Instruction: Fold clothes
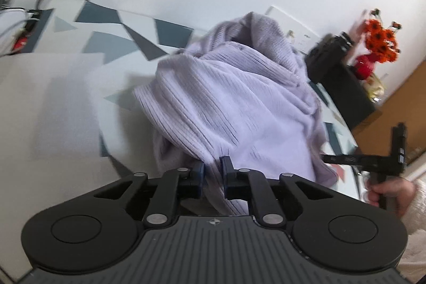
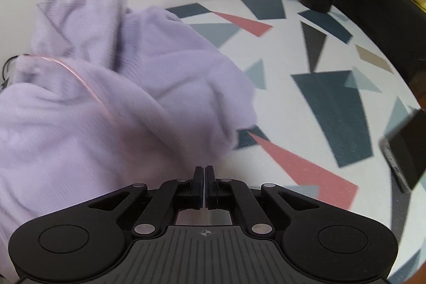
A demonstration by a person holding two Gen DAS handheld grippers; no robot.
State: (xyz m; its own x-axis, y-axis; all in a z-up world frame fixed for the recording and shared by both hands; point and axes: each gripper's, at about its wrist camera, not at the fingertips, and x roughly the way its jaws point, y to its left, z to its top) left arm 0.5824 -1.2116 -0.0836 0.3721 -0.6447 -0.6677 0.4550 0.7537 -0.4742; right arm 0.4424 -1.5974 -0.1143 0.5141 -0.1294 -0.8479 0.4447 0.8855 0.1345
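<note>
I pinch the lilac sweater [image 1: 234, 97] in my left hand-held gripper [image 1: 213, 169] to lift it off the tabletop [image 2: 319, 49]; my right hand-held gripper [image 2: 204, 177] is pressed together, empty

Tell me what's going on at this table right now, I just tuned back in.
A person is working on a crumpled lavender ribbed knit garment heaped on the table with the geometric-patterned cloth. The left gripper is pinched on a fold of the garment's near edge. The right gripper is shut with nothing between its jaws, just beside the garment's edge over the cloth. The person's hand holds that gripper's handle. No fold is made yet; the garment is still bunched.
</note>
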